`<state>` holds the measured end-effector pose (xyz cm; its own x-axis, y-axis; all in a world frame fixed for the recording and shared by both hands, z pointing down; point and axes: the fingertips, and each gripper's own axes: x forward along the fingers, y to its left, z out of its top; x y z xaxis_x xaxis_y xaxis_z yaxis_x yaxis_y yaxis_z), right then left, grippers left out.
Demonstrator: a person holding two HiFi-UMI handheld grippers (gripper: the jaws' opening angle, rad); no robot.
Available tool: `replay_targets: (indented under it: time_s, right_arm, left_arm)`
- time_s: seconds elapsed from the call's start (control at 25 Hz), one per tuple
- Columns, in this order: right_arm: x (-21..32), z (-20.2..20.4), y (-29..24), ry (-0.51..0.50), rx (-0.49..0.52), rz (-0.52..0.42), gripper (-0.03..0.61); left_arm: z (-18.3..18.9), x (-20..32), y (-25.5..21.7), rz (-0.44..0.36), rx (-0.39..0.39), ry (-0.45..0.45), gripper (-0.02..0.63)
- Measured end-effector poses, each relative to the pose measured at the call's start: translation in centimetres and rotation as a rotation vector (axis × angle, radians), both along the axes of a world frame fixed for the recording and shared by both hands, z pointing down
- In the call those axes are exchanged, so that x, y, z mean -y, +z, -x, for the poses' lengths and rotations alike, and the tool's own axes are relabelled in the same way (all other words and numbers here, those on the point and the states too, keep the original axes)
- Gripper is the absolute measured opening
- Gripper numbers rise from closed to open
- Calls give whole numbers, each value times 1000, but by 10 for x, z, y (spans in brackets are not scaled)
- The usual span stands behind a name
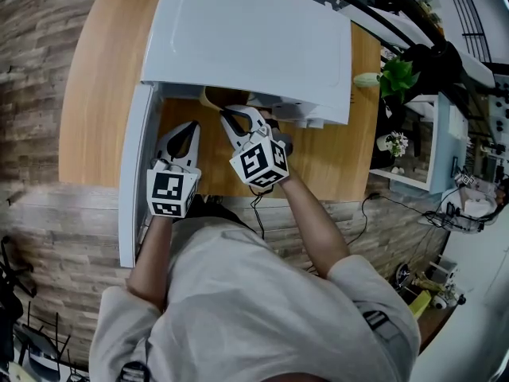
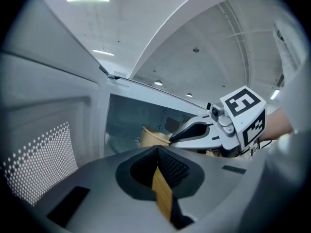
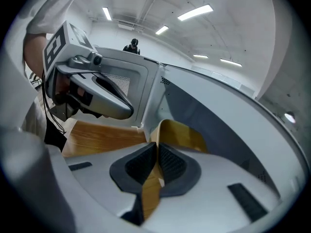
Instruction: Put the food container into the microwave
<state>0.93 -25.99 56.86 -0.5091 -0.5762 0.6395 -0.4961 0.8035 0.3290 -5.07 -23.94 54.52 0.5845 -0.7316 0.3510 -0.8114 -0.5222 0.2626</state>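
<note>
Food container (image 3: 182,135) of tan paper, round-walled, is clamped at its rim between the ribbed black pads (image 3: 138,166) of the right gripper (image 3: 158,149) at the mouth of the white microwave (image 1: 254,30); jaws of the left gripper (image 2: 158,154) are drawn nearly together, empty.

Your food container (image 3: 181,136) is tan, and the microwave (image 1: 246,38) is plain white, with a grid of white dots on its door (image 2: 43,154). Your left gripper (image 2: 156,152) and right gripper (image 3: 156,147) are pale grey with black ribbed pads (image 3: 172,165) and black-and-white square markers. The table (image 1: 95,110) is honey-coloured wood grain, and the floor (image 1: 36,62) is grey-brown planks.
</note>
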Motion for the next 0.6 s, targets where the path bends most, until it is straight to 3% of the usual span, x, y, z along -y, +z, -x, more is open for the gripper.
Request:
replay_targets:
  time_s: [0.6]
  right_arm:
    - [19,10,12,-57,-66,-37,23]
  left_arm:
    - [8,5,11,18,9,-28,12]
